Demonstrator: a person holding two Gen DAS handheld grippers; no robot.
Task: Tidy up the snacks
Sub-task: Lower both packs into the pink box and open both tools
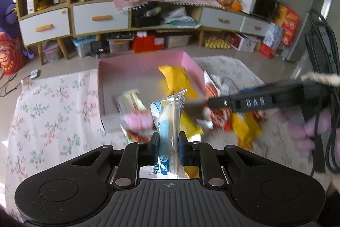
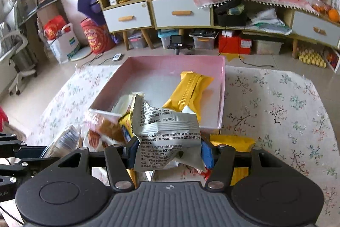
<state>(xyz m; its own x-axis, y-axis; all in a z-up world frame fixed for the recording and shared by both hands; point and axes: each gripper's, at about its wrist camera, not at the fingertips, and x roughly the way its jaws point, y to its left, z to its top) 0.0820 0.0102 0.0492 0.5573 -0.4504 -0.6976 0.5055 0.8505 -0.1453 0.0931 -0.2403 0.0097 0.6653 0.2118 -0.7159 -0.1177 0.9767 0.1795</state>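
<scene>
My left gripper (image 1: 169, 148) is shut on a white-and-blue snack packet (image 1: 167, 118), held upright in front of the pink box (image 1: 140, 61). My right gripper (image 2: 170, 152) is shut on a crumpled silver packet (image 2: 167, 133) at the near edge of the pink box (image 2: 222, 99). A yellow packet (image 2: 189, 88) lies inside the box; it also shows in the left wrist view (image 1: 178, 80). The right gripper's black body (image 1: 255, 101) crosses the right side of the left wrist view. Loose packets lie in front of the box: yellow (image 1: 244, 129), red (image 1: 218, 118), pink (image 1: 138, 120).
The box stands on a floral tablecloth (image 2: 276, 103). Beyond the table are a white-drawer cabinet (image 2: 180, 12), storage bins (image 2: 204, 42) and a red box (image 2: 233, 44) on the floor. Black cables (image 1: 325, 69) hang at the right of the left wrist view.
</scene>
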